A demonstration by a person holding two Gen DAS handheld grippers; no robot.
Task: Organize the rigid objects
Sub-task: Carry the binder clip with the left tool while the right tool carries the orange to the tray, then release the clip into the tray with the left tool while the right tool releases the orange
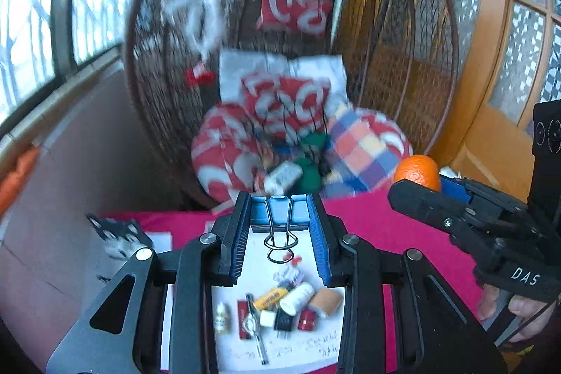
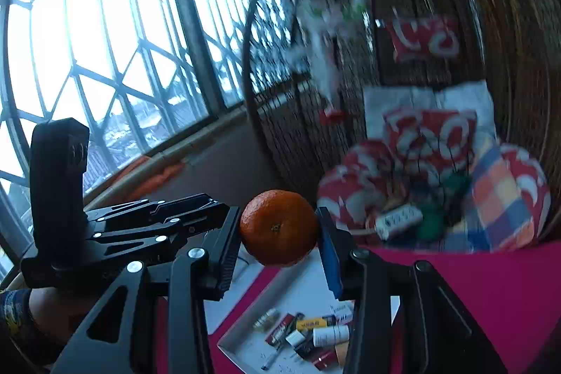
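The binder clip [image 1: 280,216], blue with wire handles, sits clamped crosswise between the pads of our left gripper [image 1: 280,226], held in the air above the white tray [image 1: 308,349] on the pink tablecloth [image 1: 385,226]. Our right gripper [image 2: 280,230] is closed on an orange mandarin [image 2: 278,226], its pads pressing both flanks of the fruit, and it too hangs over that tray. Down in the tray we can make out a loose cluster of small things: a pen [image 1: 256,332], a yellow tube [image 1: 270,298], a white bottle [image 1: 297,297], a tan roll [image 1: 326,302] and a small red cap [image 1: 306,320], lying close together near the tray's middle. We judge the step in hand to be the carry, both items borne toward the tray for placing. The next move, as we read it, calls for lowering each gripper to a bare patch of tray beside the cluster, not on top of it. The mandarin will likely roll once freed, so it wants setting down gently; the clip should drop flat. The background is too blurred to say more than wicker chair [image 1: 403,58] and cushions.
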